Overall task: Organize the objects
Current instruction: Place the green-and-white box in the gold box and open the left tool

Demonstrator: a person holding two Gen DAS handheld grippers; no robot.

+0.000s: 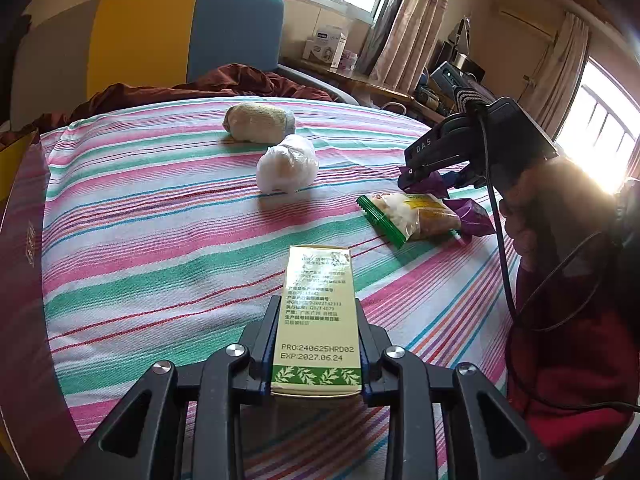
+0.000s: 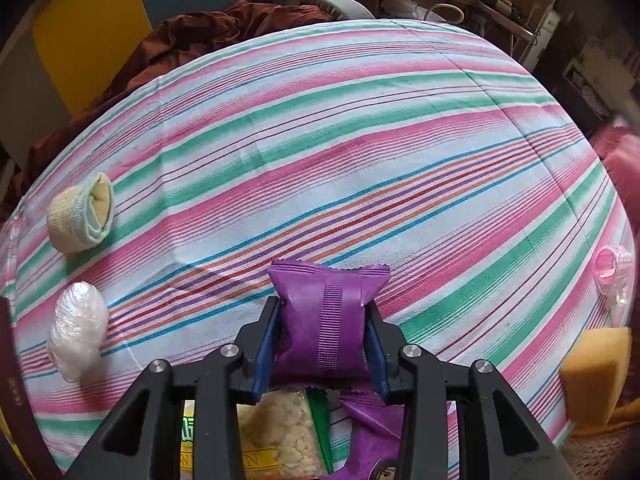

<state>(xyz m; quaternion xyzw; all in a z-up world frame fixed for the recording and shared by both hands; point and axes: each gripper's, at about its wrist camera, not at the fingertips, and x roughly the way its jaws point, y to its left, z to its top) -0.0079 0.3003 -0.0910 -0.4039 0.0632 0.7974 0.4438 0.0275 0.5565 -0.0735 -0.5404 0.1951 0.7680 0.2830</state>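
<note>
My left gripper (image 1: 318,306) is shut on a tall green and cream carton (image 1: 318,316), held above the striped bedsheet (image 1: 160,216). My right gripper (image 2: 324,308) is shut on a purple snack packet (image 2: 326,316); it also shows in the left wrist view (image 1: 424,184) at the right. Below it lie a clear snack bag with green edges (image 1: 412,214) and another purple packet (image 1: 472,216), both seen under the right gripper too (image 2: 288,428). A rolled beige sock (image 1: 256,122) and a white plastic-wrapped bundle (image 1: 288,164) lie farther back.
A dark maroon box edge (image 1: 24,264) stands at the left. A yellow sponge (image 2: 596,372) and a pink clear cup (image 2: 612,270) sit at the bed's right edge. A brown blanket (image 1: 224,82) and the yellow and blue headboard (image 1: 180,32) are behind.
</note>
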